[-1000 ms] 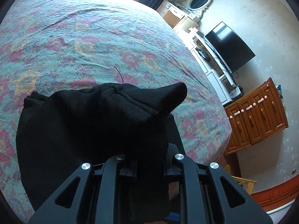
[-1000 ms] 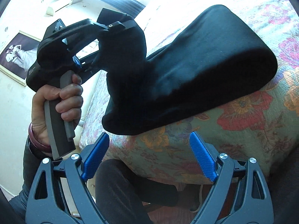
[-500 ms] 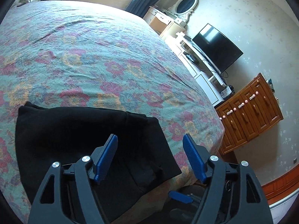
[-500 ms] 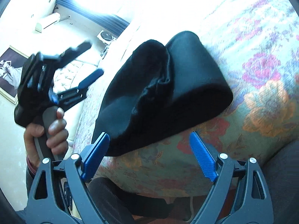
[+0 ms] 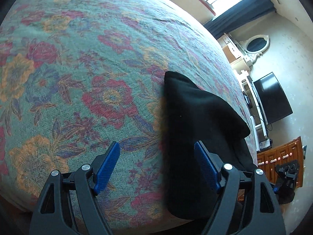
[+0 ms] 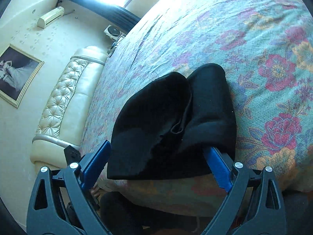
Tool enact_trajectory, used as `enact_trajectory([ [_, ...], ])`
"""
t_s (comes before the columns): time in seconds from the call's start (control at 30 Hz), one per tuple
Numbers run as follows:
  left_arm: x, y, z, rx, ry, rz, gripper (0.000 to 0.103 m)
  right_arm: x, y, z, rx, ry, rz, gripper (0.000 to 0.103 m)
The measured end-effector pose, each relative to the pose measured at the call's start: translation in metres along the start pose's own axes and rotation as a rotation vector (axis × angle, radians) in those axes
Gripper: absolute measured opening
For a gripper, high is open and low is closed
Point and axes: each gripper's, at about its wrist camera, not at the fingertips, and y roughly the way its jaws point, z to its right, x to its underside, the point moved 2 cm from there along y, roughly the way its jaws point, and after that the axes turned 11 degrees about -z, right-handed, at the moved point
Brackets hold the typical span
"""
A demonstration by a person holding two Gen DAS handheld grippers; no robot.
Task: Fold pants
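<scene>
The black pants (image 5: 197, 129) lie folded into a thick bundle near the front edge of the floral bedspread (image 5: 78, 68). They also show in the right wrist view (image 6: 172, 121), with two rounded folds side by side. My left gripper (image 5: 156, 166) is open and empty, just left of the bundle, its right finger beside the cloth. My right gripper (image 6: 156, 168) is open and empty, its jaws standing either side of the bundle's near edge; whether they touch the cloth I cannot tell.
A padded cream headboard (image 6: 64, 105) runs along the bed's left side. A television (image 5: 272, 98), white shelves and a wooden cabinet (image 5: 279, 156) stand beyond the bed's right edge. The bed's front edge (image 6: 176, 193) drops off below the bundle.
My left gripper opened and let go of the pants, then swung left. The pants dropped onto the bed as a folded bundle. My right gripper moved closer to the bundle.
</scene>
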Motion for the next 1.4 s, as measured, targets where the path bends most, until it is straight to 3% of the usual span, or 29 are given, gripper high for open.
enact_trajectory([
  [0.1,0.005,0.008,-0.001,0.037,-0.022,-0.018,0.077,0.007,-0.022,-0.011,-0.053,-0.023,-0.012,0.095],
  [0.23,0.01,0.018,0.01,0.011,0.005,-0.013,0.082,0.002,-0.043,-0.009,-0.107,0.003,0.051,0.095],
  [0.47,0.011,0.02,0.009,0.01,0.014,0.0,0.083,-0.033,0.027,0.034,-0.058,0.104,-0.088,0.095],
  [0.63,0.01,0.023,0.006,0.013,0.01,0.006,0.085,-0.04,0.058,0.019,0.012,0.024,-0.178,0.095],
  [0.67,0.011,0.022,0.004,0.013,0.011,0.007,0.085,-0.04,0.062,0.016,0.018,0.006,-0.191,0.086],
  [0.7,0.011,0.022,0.004,0.012,0.012,0.009,0.085,-0.041,0.067,0.014,0.022,-0.009,-0.212,0.071],
  [0.73,0.011,0.022,0.004,0.011,0.012,0.01,0.085,-0.042,0.072,0.013,0.029,-0.014,-0.234,0.04],
  [0.77,0.011,0.022,0.004,0.008,0.012,0.01,0.085,-0.042,0.077,0.014,0.049,-0.015,-0.251,0.024],
  [0.8,0.011,0.021,0.004,0.004,0.011,0.011,0.085,-0.043,0.079,0.015,0.068,-0.022,-0.262,0.019],
  [0.93,0.01,0.017,0.01,-0.014,0.039,0.024,0.085,-0.041,0.065,0.012,0.058,-0.064,-0.241,0.012],
  [1.1,0.012,0.007,0.032,0.037,0.113,0.07,0.085,-0.041,0.031,0.013,0.061,-0.1,-0.172,0.01],
  [1.23,0.017,0.016,0.043,0.043,0.141,0.036,0.085,-0.039,0.025,0.038,0.094,-0.063,-0.162,0.01],
  [1.4,0.024,0.032,0.042,0.0,0.155,-0.01,0.085,-0.039,0.026,0.052,0.09,-0.034,-0.162,0.01],
])
